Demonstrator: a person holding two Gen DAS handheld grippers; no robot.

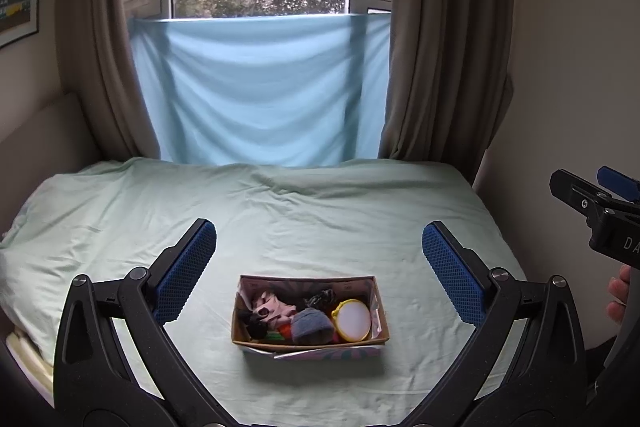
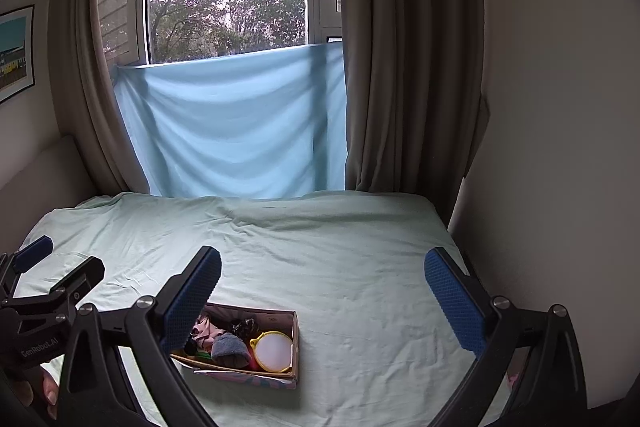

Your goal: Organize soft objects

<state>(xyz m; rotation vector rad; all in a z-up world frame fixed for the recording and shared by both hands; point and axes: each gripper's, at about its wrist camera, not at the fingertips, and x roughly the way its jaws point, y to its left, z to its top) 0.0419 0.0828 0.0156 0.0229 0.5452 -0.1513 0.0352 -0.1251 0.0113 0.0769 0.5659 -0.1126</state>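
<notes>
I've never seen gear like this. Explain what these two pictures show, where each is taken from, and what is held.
No robot here: a person carries one hand-held gripper in each hand, each with a fisheye camera looking along its blue-padded fingers. One picture looks from the left hand-held gripper, the other from the right hand-held gripper. Both are open and hold nothing. On the green bed sheet sits a cardboard box with soft items, including a grey knitted piece, and a yellow-rimmed round thing. Behind are a window and curtains.
</notes>
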